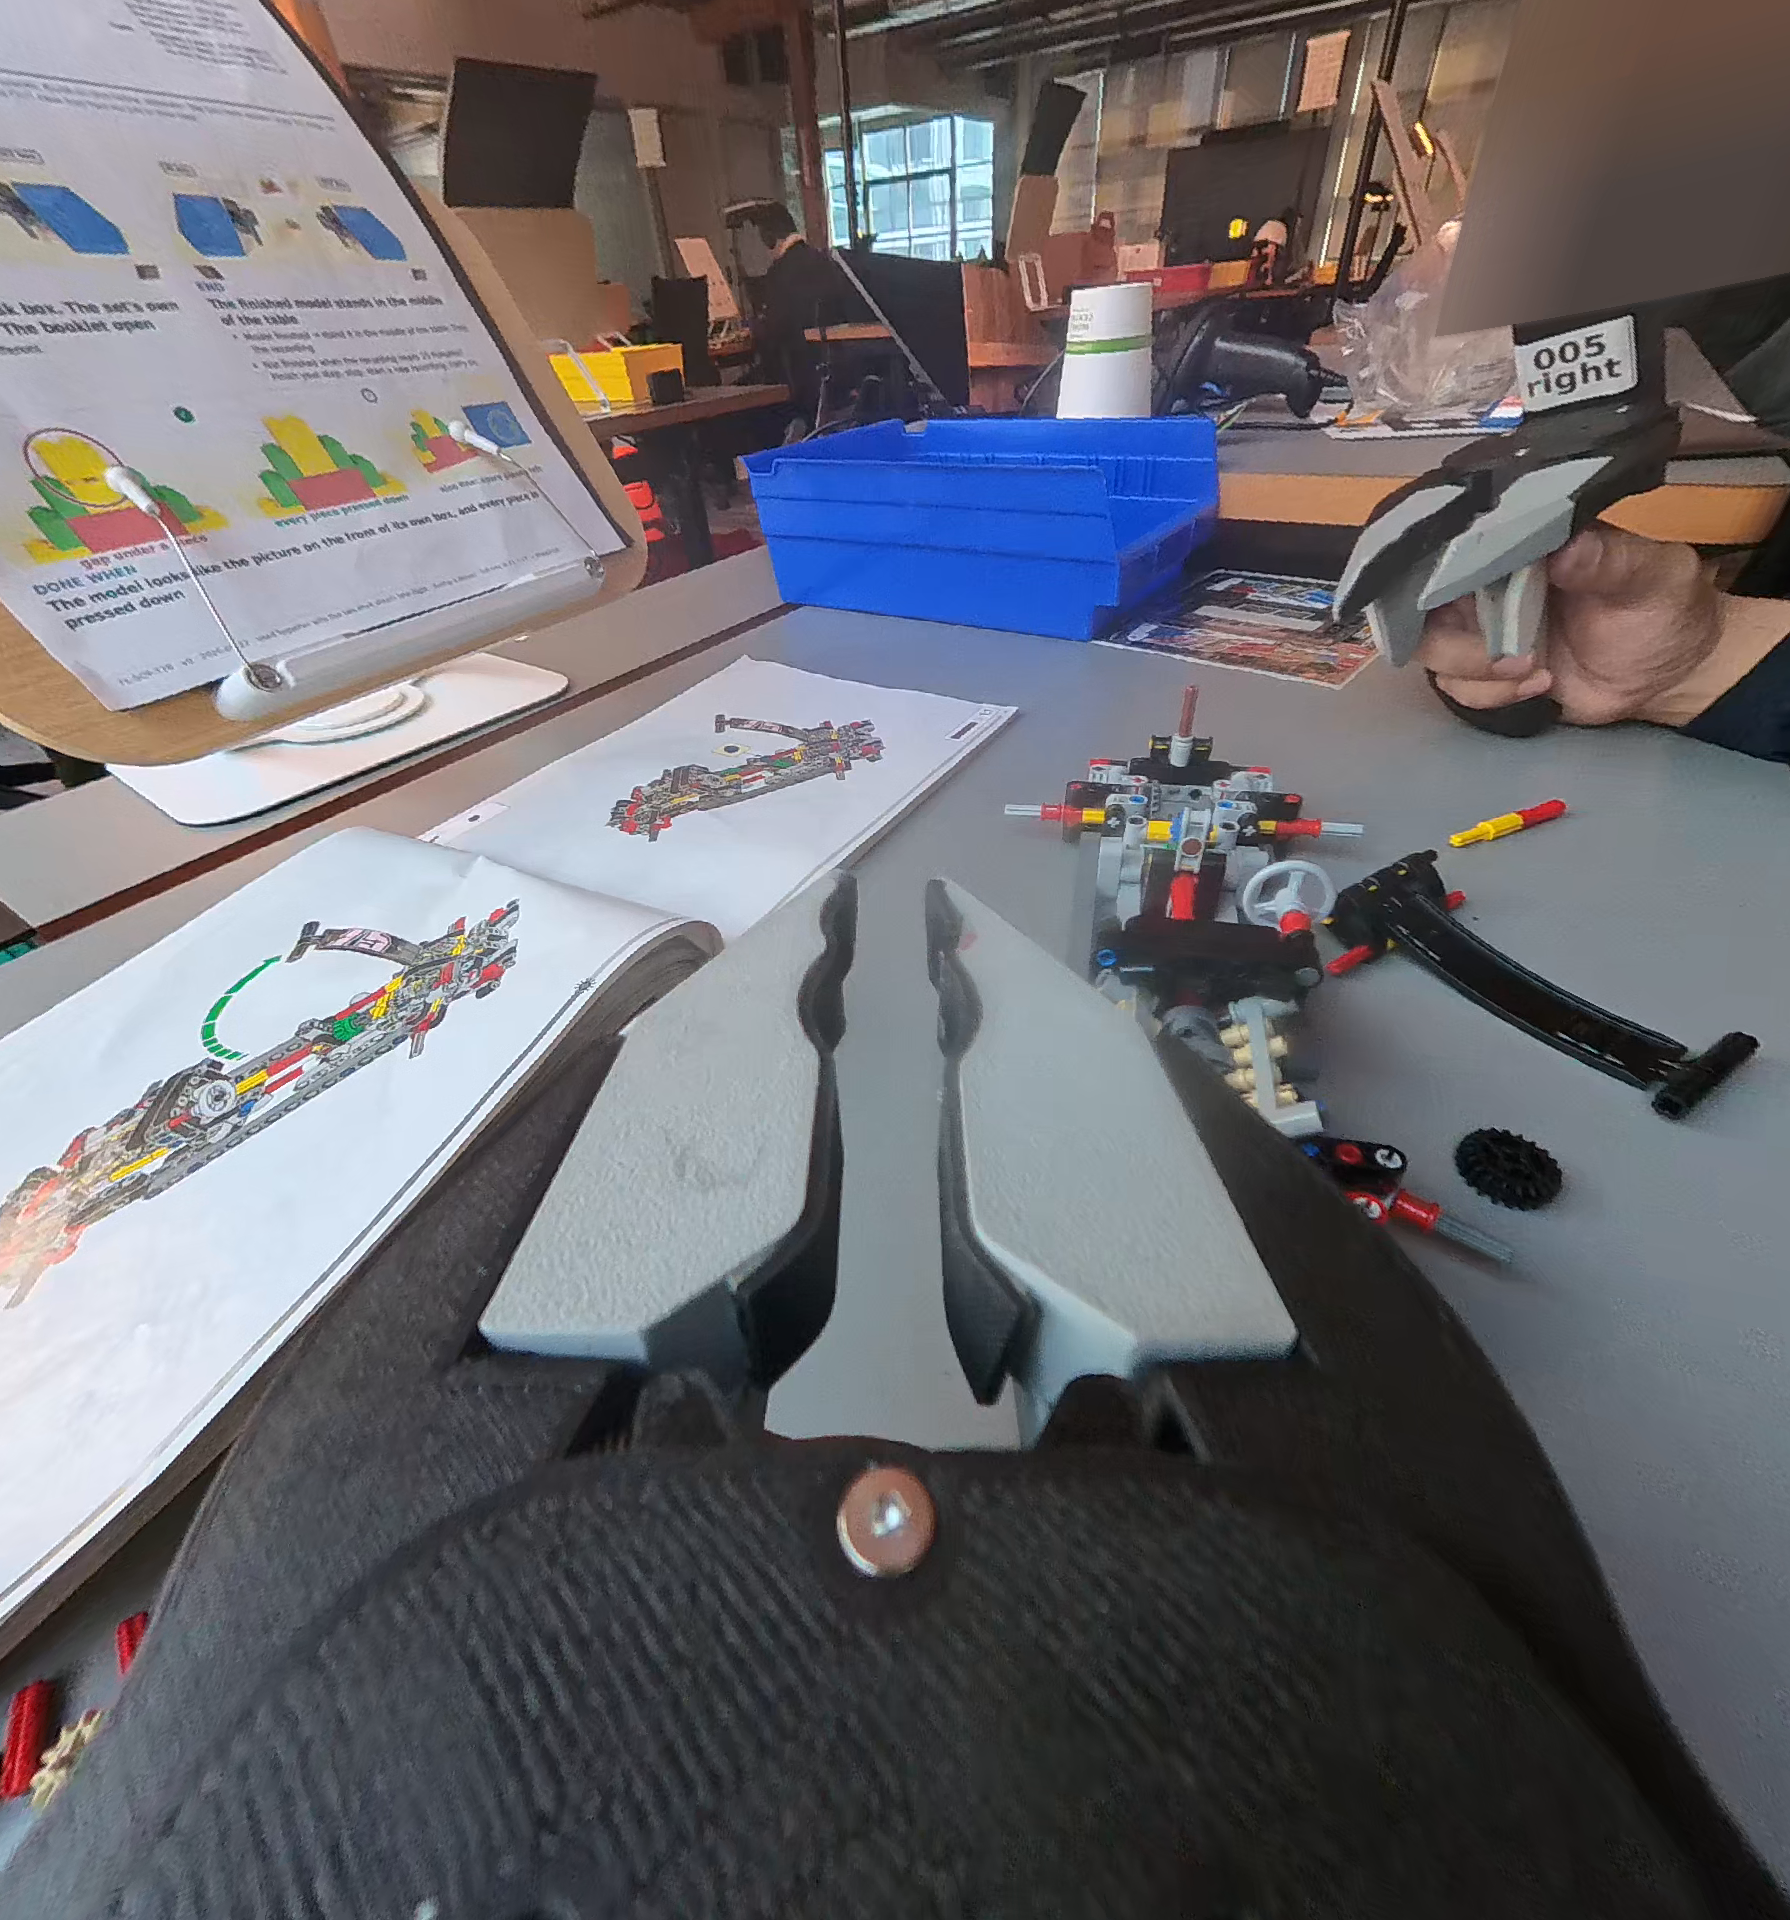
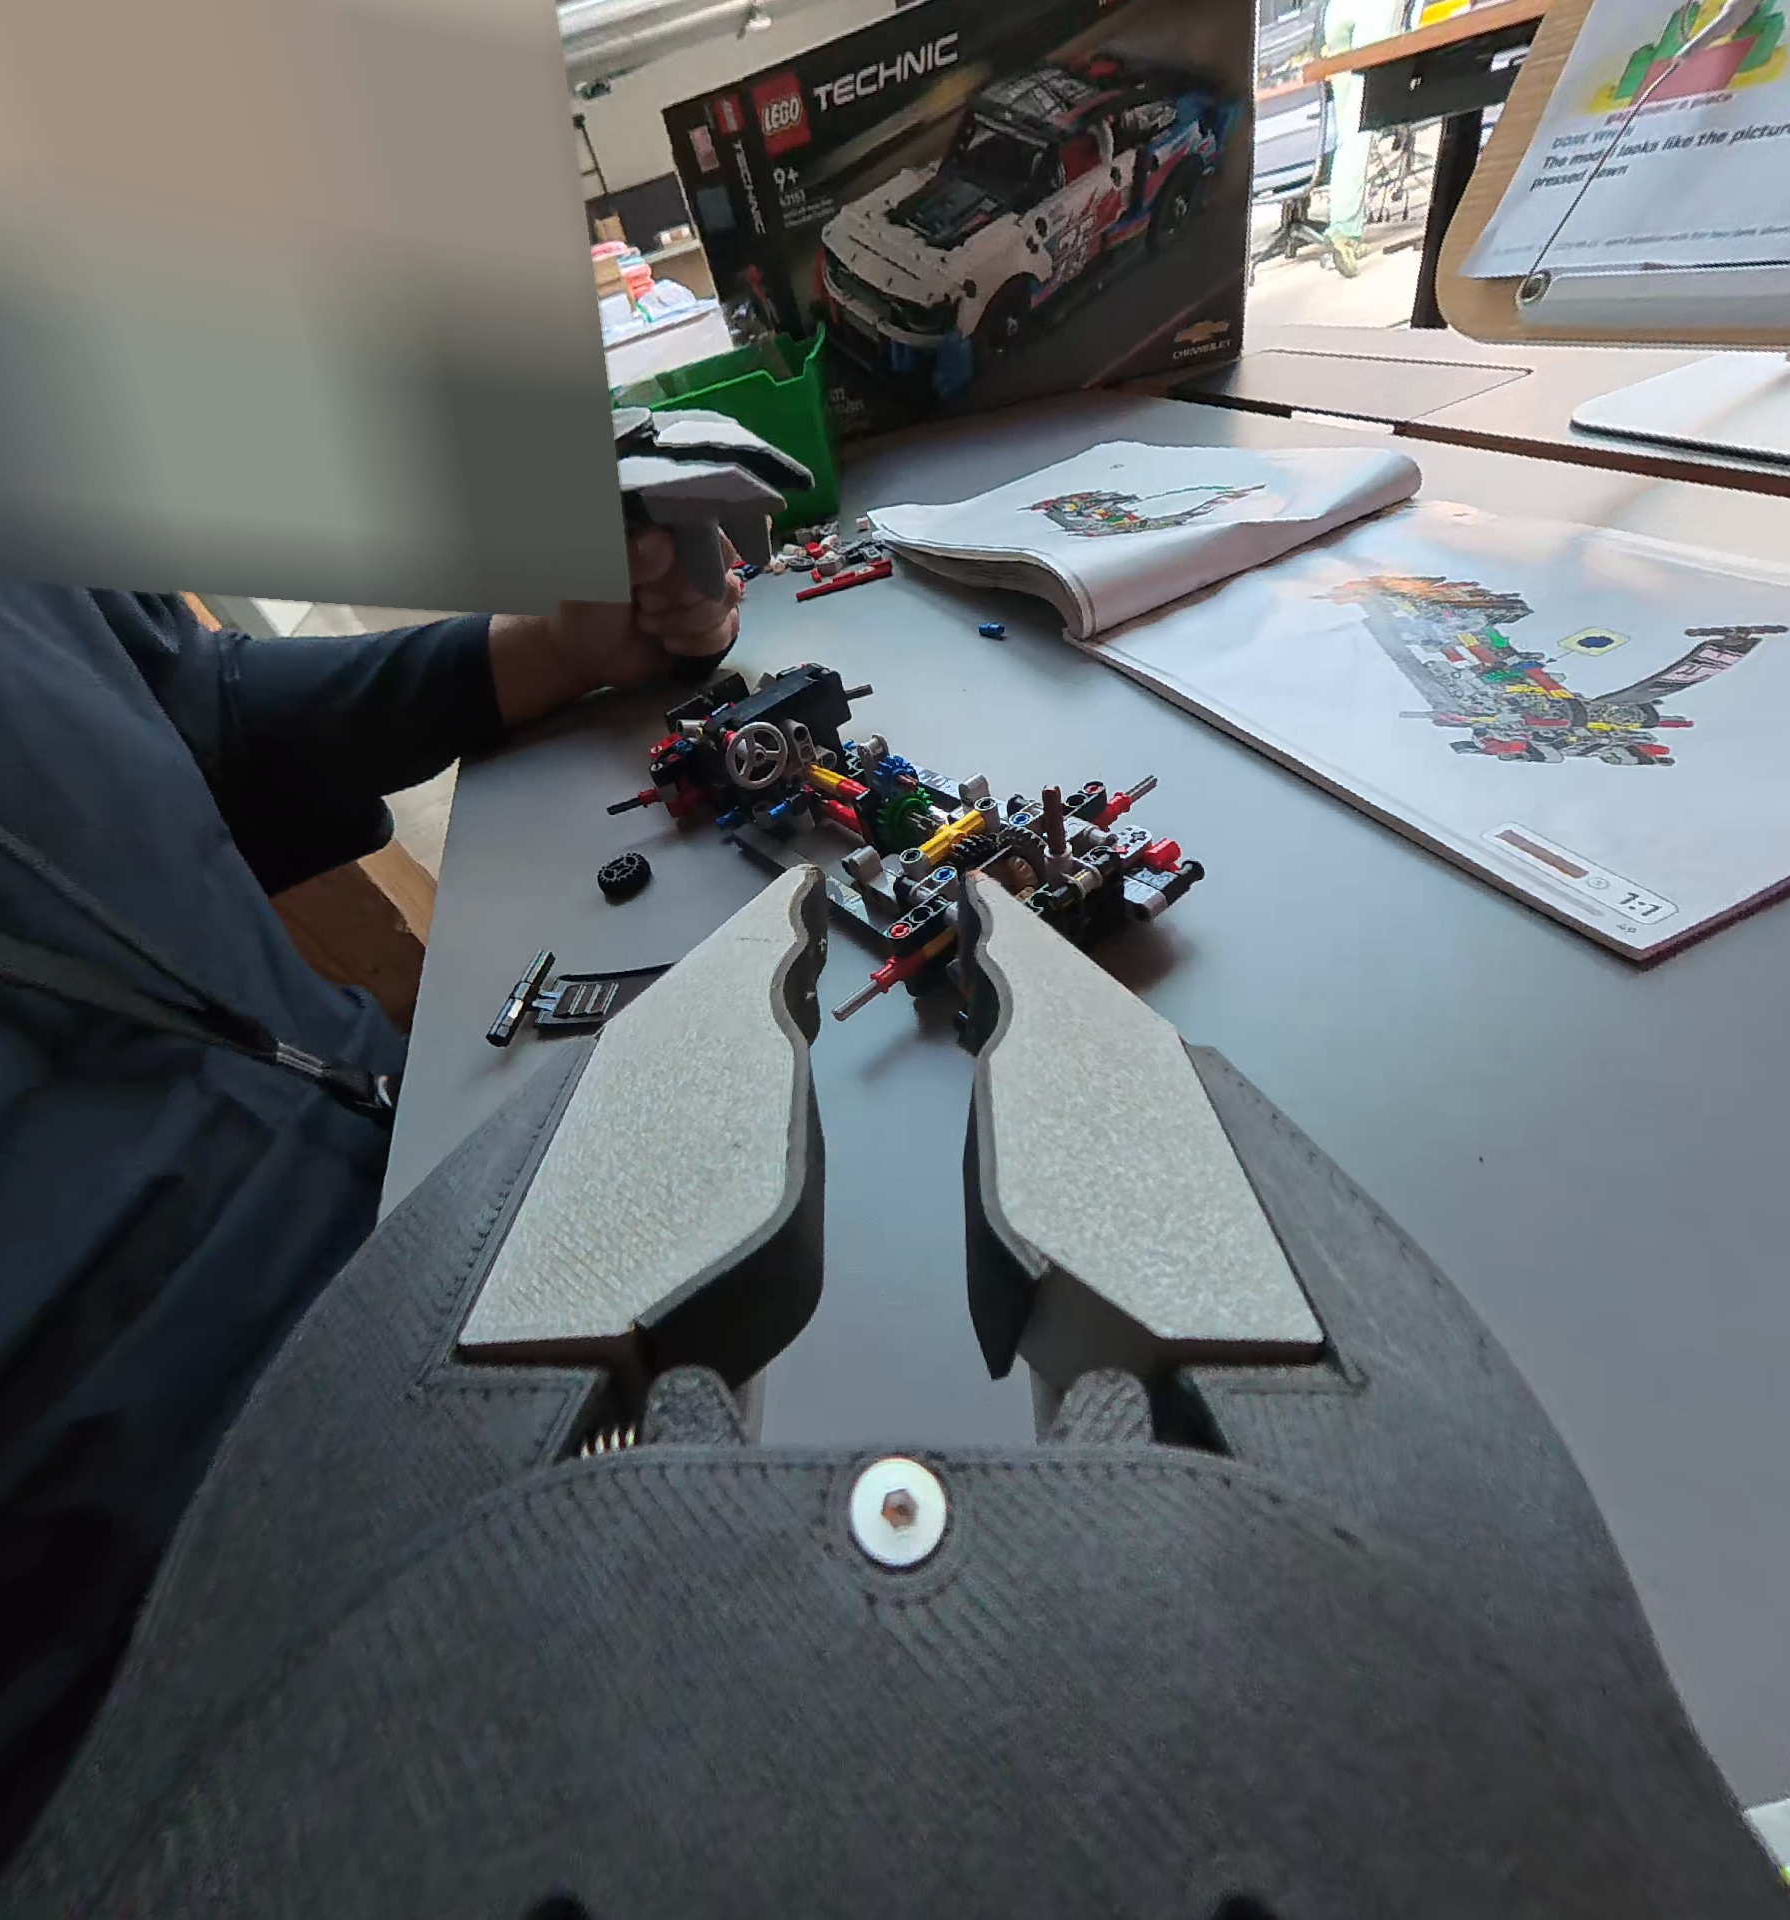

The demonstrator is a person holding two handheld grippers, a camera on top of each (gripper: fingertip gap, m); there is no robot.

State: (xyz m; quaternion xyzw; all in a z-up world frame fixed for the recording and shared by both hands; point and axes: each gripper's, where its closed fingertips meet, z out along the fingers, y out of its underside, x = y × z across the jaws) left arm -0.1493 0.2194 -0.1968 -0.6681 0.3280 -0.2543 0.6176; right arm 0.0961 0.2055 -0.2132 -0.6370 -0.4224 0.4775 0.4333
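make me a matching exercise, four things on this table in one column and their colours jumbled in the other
Things:
1. storage bin
2. loose gear
3. steering wheel
4. loose pin beside the model

Colours:
a. yellow and red
b. black
c. blue
d. pale grey

Pairs: 1-c, 2-b, 3-d, 4-a

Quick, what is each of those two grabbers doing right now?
Left gripper: fingers apart, holding nothing.
Right gripper: fingers apart, holding nothing, above the brick chassis.
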